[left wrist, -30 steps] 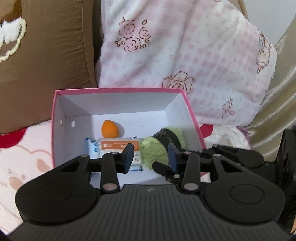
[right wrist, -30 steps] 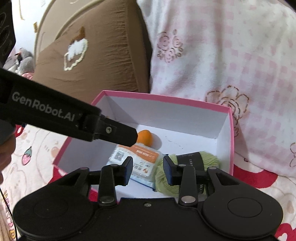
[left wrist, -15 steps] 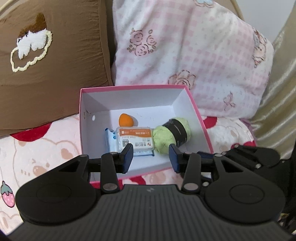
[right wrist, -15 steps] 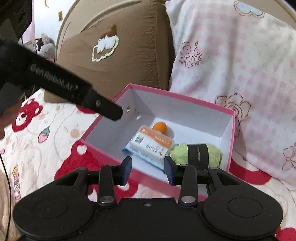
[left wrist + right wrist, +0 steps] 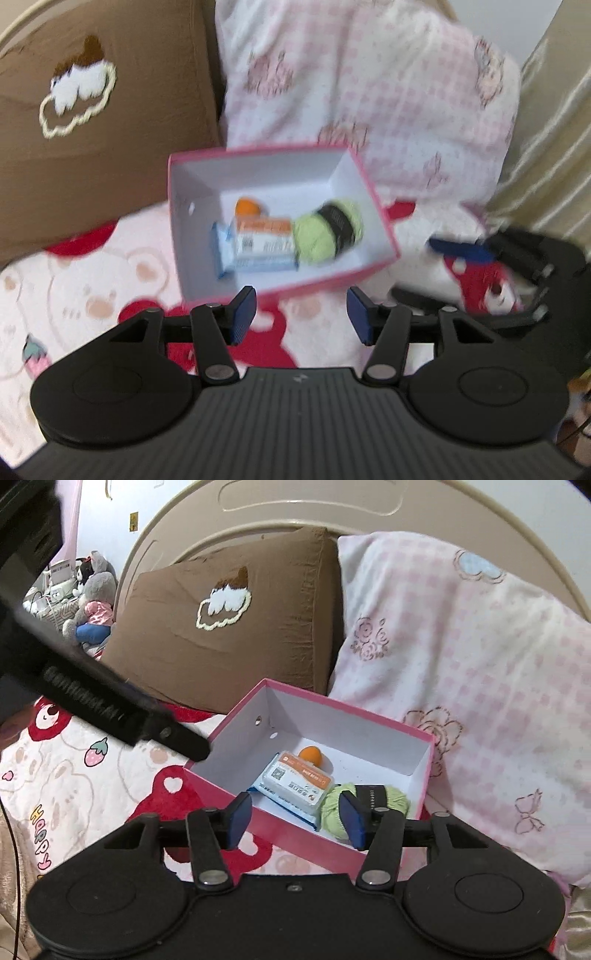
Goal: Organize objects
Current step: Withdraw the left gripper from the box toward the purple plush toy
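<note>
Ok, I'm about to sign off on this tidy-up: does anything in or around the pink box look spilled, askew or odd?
Nothing stands out. The pink box sits on the bedspread with the wipes pack, orange ball and green yarn all inside. The left gripper and right gripper are open and empty.

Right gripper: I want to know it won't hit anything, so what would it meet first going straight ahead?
Probably the pink box: its near wall lies between the open right gripper fingers, the wipes pack just behind. Depth is unclear.
</note>
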`<action>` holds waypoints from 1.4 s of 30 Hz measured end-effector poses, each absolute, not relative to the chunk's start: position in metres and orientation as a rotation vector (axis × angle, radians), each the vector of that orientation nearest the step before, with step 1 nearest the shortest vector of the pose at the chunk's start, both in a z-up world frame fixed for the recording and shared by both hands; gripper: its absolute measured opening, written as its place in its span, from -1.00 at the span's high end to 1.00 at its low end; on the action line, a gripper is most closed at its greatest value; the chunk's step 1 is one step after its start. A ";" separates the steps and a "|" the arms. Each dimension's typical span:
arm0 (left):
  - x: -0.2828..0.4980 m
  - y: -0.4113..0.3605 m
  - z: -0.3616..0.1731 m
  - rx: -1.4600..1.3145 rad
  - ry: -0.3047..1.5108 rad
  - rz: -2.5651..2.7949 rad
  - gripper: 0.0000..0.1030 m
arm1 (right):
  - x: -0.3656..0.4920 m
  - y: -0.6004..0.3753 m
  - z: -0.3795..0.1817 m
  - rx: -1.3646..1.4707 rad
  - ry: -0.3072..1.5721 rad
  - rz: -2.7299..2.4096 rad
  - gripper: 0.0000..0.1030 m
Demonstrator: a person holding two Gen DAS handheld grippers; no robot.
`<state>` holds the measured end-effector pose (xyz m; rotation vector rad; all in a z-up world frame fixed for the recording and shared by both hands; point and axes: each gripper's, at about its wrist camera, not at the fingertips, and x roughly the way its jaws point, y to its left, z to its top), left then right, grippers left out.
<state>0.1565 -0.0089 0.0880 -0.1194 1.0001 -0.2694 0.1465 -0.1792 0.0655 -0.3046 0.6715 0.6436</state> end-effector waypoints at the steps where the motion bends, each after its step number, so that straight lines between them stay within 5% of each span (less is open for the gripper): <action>1: 0.153 -0.009 0.088 -0.116 1.013 -0.263 -0.03 | 0.145 -0.182 0.068 -0.292 0.674 0.641 -0.17; 7: 0.126 -0.007 0.093 -0.124 0.988 -0.284 -0.04 | 0.125 -0.188 0.077 -0.292 0.711 0.663 -0.21; 17: 0.094 -0.023 0.086 -0.001 0.959 -0.371 -0.15 | 0.083 -0.202 0.089 -0.326 0.650 0.710 -0.60; 24: 0.086 -0.029 0.074 0.010 1.002 -0.376 -0.42 | 0.063 -0.212 0.079 -0.355 0.657 0.716 -0.76; 42: 0.061 -0.052 0.044 0.132 1.034 -0.383 -0.68 | 0.035 -0.247 0.042 -0.367 0.765 0.697 -0.78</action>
